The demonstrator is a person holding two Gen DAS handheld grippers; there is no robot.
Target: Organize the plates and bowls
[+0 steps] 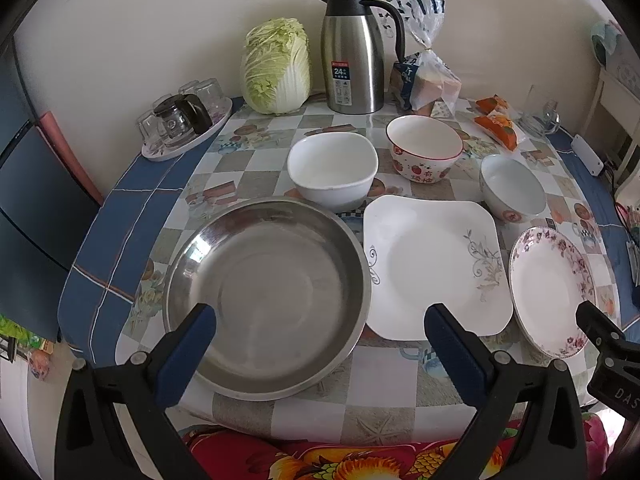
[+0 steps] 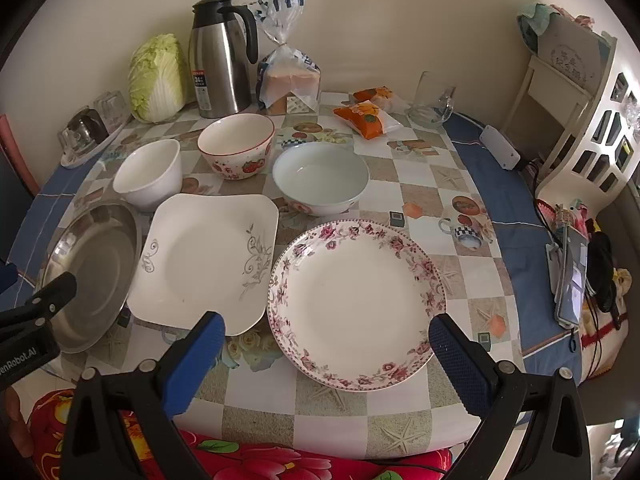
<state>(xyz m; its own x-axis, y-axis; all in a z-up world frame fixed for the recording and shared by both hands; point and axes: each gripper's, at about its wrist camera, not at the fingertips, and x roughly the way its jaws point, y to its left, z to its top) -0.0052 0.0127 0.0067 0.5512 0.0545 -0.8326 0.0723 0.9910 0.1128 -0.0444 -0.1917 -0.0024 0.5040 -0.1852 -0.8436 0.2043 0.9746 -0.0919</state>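
Observation:
A steel round plate (image 1: pixel 266 292) (image 2: pixel 90 272) lies at the front left. Beside it lie a white square plate (image 1: pixel 434 266) (image 2: pixel 204 258) and a floral round plate (image 1: pixel 550 290) (image 2: pixel 356 302). Behind stand a white square bowl (image 1: pixel 332 170) (image 2: pixel 148 176), a strawberry bowl (image 1: pixel 424 148) (image 2: pixel 236 146) and a pale round bowl (image 1: pixel 512 188) (image 2: pixel 320 178). My left gripper (image 1: pixel 320 332) is open and empty above the steel plate's near edge. My right gripper (image 2: pixel 326 340) is open and empty above the floral plate's near edge.
At the back stand a cabbage (image 1: pixel 278 66), a steel thermos jug (image 1: pixel 352 50), a bread bag (image 1: pixel 426 76), orange snack packs (image 2: pixel 366 114) and a tray of glasses (image 1: pixel 186 122). A white shelf (image 2: pixel 576 120) stands at the right. Phones and cables (image 2: pixel 572 276) lie at the right edge.

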